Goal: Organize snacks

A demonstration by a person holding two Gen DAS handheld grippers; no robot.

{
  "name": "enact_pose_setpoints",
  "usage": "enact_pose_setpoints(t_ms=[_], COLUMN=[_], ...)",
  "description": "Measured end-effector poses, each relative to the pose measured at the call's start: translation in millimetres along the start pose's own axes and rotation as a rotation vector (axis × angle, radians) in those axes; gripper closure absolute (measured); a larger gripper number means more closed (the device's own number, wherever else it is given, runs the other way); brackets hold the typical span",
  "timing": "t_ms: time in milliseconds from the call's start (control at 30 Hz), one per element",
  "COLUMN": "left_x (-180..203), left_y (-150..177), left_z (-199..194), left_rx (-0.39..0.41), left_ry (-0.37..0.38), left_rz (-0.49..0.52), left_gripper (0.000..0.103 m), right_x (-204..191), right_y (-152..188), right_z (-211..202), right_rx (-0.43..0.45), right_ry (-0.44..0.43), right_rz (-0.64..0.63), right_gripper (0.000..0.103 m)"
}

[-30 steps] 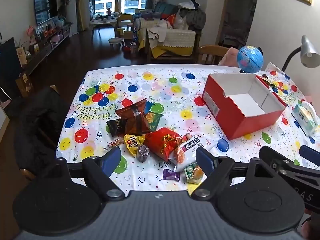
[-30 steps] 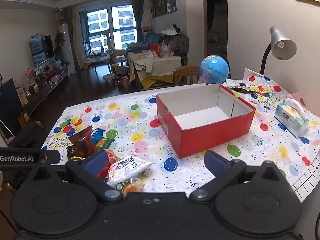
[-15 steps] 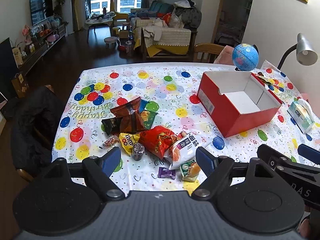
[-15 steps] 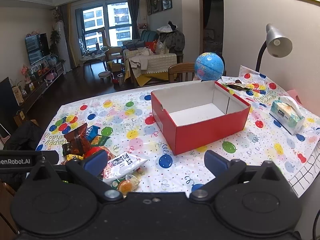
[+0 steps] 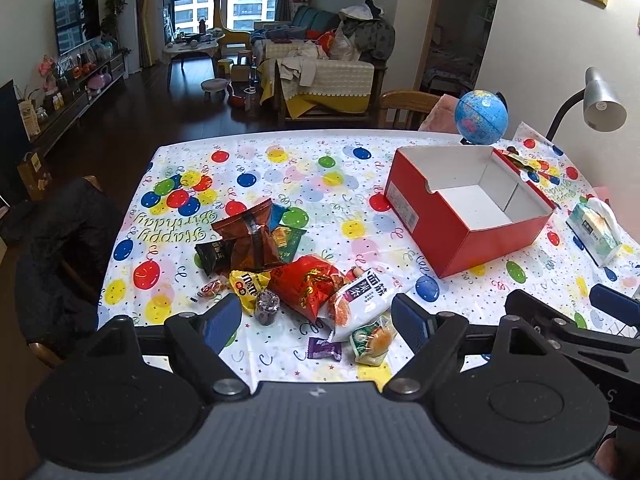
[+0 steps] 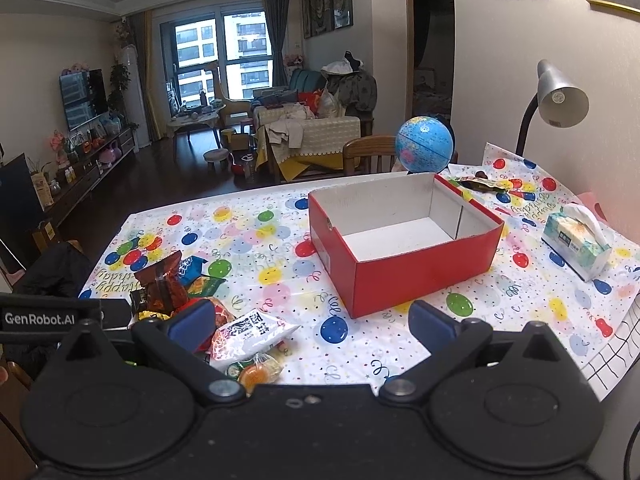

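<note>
A heap of snacks lies on the balloon-print tablecloth (image 5: 280, 168): a brown chip bag (image 5: 250, 240), a yellow M&M's pack (image 5: 246, 286), a red bag (image 5: 310, 286), a white packet (image 5: 366, 296), a purple candy (image 5: 324, 348) and several small pieces. To its right an empty red box (image 5: 436, 232) stands open-topped. My left gripper (image 5: 318, 320) hovers open over the near side of the heap, holding nothing. My right gripper (image 6: 312, 324) is open and empty between the heap's right end and the red box (image 6: 400, 284).
A tissue pack (image 5: 594, 232), a blue globe (image 5: 482, 118) and a desk lamp (image 5: 602, 102) stand right of and behind the box. A wrapper (image 6: 480, 184) lies behind it. A chair with a dark jacket (image 5: 60, 248) sits at the table's left edge, a wooden chair (image 5: 404, 106) at the far edge.
</note>
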State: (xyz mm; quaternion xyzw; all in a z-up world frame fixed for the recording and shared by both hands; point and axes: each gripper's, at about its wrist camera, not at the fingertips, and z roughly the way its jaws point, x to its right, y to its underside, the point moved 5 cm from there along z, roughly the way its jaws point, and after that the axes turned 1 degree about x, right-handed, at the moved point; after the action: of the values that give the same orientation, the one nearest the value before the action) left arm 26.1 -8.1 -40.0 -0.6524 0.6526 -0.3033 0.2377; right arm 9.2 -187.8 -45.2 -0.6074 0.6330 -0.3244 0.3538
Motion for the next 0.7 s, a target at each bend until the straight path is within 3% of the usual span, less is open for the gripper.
enact_pose_setpoints(t_ms=[700], left_x=[4.8], left_y=[-0.9], left_z=[1.3], left_rx=[0.009], left_ry=[0.040], left_rz=[0.009], left_gripper=[0.021], right_x=[1.9], right_y=[-2.0], right_z=[-1.6], right_rx=[0.011], right_ry=[0.004], right_rz=[0.006], right_gripper=[0.001])
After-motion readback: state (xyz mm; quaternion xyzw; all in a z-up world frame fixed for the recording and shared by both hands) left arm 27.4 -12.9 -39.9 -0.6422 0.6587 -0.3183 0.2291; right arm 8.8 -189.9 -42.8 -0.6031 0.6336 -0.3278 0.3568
